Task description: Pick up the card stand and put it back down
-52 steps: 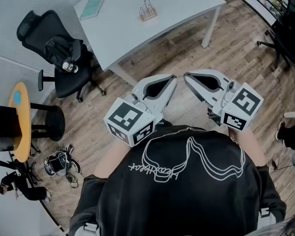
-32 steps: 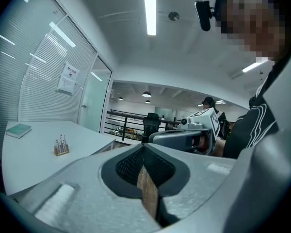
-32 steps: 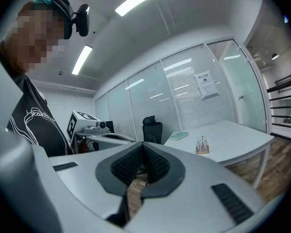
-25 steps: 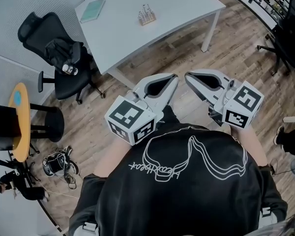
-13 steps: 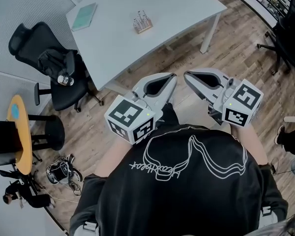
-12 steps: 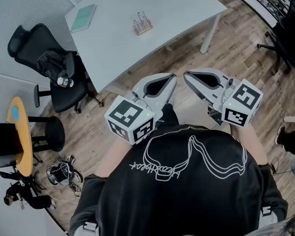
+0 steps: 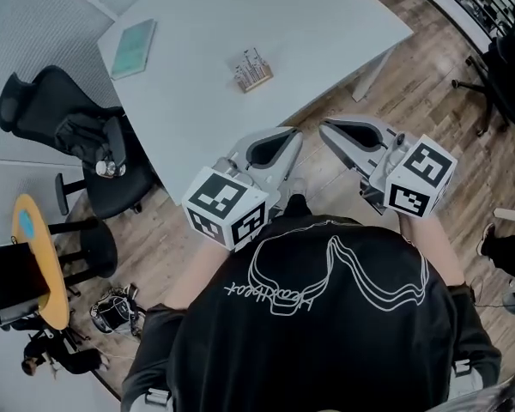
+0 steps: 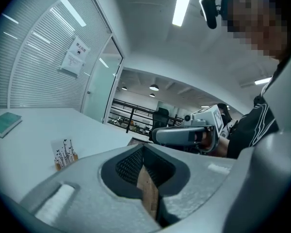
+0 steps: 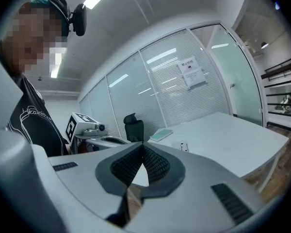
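Ahead of you, a white desk (image 7: pixel 326 24) stands on a wood-plank floor (image 7: pixel 429 110), its near edge running aslant across your head view and one white leg (image 7: pixel 371 65) showing at its right-hand corner. Two things lie on the top. The card stand (image 7: pixel 253 69), a low wooden base with white cards upright in it, sits towards the middle of the desk. A teal-green book (image 7: pixel 133 48) lies flat near the desk's left edge, well apart from the stand, with bare white surface between them.
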`<state>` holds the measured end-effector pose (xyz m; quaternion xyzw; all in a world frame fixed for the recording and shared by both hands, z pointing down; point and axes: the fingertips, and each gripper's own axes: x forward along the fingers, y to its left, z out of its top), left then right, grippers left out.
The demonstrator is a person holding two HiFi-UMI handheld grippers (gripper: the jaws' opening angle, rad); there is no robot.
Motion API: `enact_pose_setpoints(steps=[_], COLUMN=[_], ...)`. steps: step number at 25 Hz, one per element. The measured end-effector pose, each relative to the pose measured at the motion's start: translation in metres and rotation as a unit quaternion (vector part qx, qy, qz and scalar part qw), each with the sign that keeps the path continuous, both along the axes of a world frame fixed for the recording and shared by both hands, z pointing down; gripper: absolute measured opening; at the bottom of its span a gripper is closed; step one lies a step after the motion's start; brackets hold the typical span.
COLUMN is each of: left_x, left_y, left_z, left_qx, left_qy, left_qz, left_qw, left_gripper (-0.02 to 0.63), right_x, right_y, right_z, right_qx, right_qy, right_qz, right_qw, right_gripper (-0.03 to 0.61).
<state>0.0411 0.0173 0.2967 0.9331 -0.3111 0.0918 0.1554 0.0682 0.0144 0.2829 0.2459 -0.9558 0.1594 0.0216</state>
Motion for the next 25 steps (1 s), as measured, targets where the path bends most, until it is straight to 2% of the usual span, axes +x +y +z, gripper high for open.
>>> enact_pose_setpoints(steps=[6, 11, 15, 20, 25], left_x=[-0.035, -0.063, -0.087, -0.116, -0.137], left_y=[-0.075, -0.123, -0.154, -0.181, -0.197], left_z=[0.02, 0.041, 0.066, 0.1, 0.134], left_qx=[-0.024, -0.039, -0.064, -0.094, -0.122], left_qy=[-0.002, 0.006, 0.006, -0.009, -0.032], left_qz=[-0.023, -0.044, -0.07, -0.106, -0.114], left_qw=[0.9995, 0.9983, 0.9955, 0.9899, 0.9856], left_gripper=[0.014, 0.014, 0.015, 0.015, 0.017], right_x=[-0.025, -0.046, -0.058, -0.067, -0.078], right_y=[-0.077, -0.123, -0.155, -0.192, -0.221], right_z=[0.01, 0.026, 0.048, 0.081, 0.116], right_qx=[-0.014, -0.043, -0.053, -0.065, -0.074], right_qy=[0.009, -0.001, 0.022, 0.054, 0.079], right_qz=[0.003, -0.004, -0.008, 0.01, 0.013], right_qw=[1.0, 0.999, 0.998, 0.996, 0.994], right_gripper=[0.009, 0.009, 0.009, 0.009, 0.015])
